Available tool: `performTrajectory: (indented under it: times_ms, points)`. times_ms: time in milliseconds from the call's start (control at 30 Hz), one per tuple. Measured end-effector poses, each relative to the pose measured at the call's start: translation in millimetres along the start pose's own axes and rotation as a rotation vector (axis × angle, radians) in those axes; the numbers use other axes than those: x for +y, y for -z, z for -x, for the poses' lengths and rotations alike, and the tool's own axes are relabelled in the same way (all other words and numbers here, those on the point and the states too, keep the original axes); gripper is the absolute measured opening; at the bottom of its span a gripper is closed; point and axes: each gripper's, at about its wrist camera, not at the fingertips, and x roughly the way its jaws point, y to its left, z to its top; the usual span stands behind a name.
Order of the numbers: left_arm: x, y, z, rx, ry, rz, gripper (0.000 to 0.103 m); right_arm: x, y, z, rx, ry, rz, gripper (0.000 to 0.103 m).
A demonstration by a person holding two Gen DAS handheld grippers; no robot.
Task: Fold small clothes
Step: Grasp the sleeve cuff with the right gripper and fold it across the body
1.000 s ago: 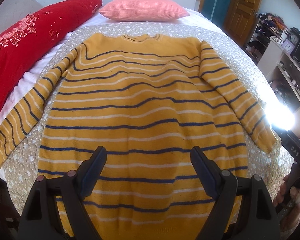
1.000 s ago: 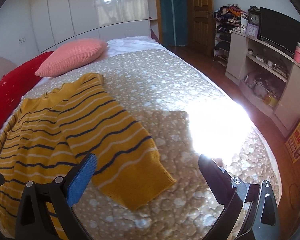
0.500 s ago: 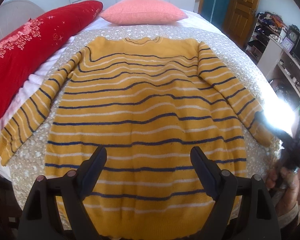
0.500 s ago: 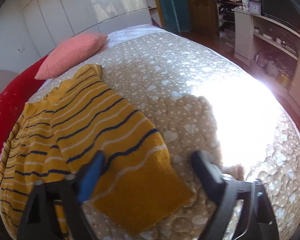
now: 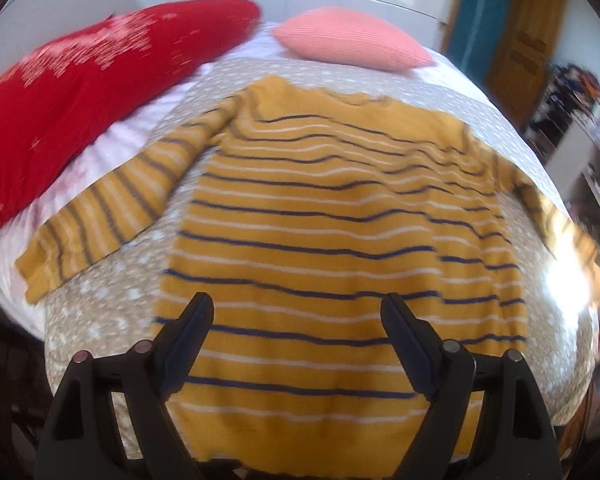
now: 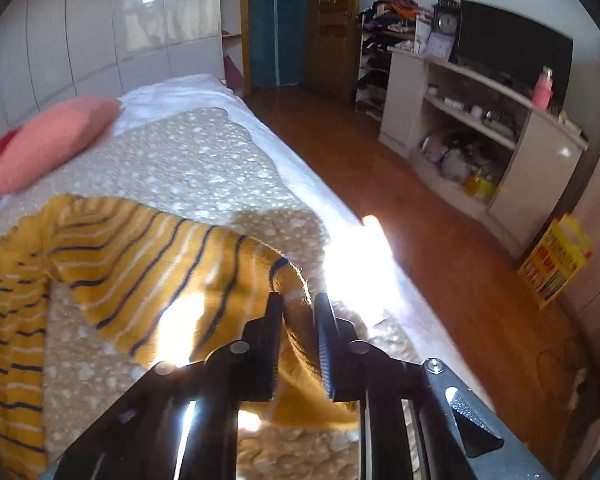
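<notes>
A yellow sweater (image 5: 332,216) with navy and white stripes lies flat on the bed, neck away from me. My left gripper (image 5: 298,320) is open and empty, hovering above the sweater's hem. Its left sleeve (image 5: 104,216) lies spread toward the red pillow. My right gripper (image 6: 298,312) is shut on the cuff of the right sleeve (image 6: 172,264) and holds it lifted off the beige dotted bedspread (image 6: 196,160). The sleeve drapes from the jaws back toward the sweater body (image 6: 8,320).
A red pillow (image 5: 80,108) and a pink cushion (image 5: 352,40) lie at the head of the bed. A bright sun patch (image 6: 356,264) falls on the bed's right edge. A wooden floor (image 6: 440,240) and a shelf unit (image 6: 480,128) are to the right.
My right gripper has closed on the right sleeve's cuff and lifted it. My left gripper has shifted left over the hem and stays open.
</notes>
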Motion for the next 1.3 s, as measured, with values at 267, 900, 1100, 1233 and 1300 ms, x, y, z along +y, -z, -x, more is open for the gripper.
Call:
performTrajectory:
  times_ms: [267, 900, 1100, 1233, 1300]
  points:
    - [92.7, 31.0, -28.5, 0.090, -0.040, 0.192, 0.085, 99.9, 102.2, 45.9, 0.228, -0.602, 0.181, 0.073]
    - [108.3, 57.3, 10.7, 0.022, -0.077, 0.118, 0.009, 128.6, 159.7, 61.4, 0.360, -0.636, 0.297, 0.011]
    - [117.6, 48.9, 26.7, -0.024, 0.002, 0.183, 0.033, 60.0, 115.7, 28.6, 0.253, -0.586, -0.055, 0.052]
    - [101.9, 38.0, 37.1, -0.076, 0.046, 0.165, 0.059, 4.3, 93.8, -6.5, 0.177, -0.510, -0.331, 0.064]
    - [91.4, 34.0, 38.0, -0.077, 0.065, 0.148, 0.059, -12.7, 87.4, -21.6, 0.157, -0.486, -0.423, 0.062]
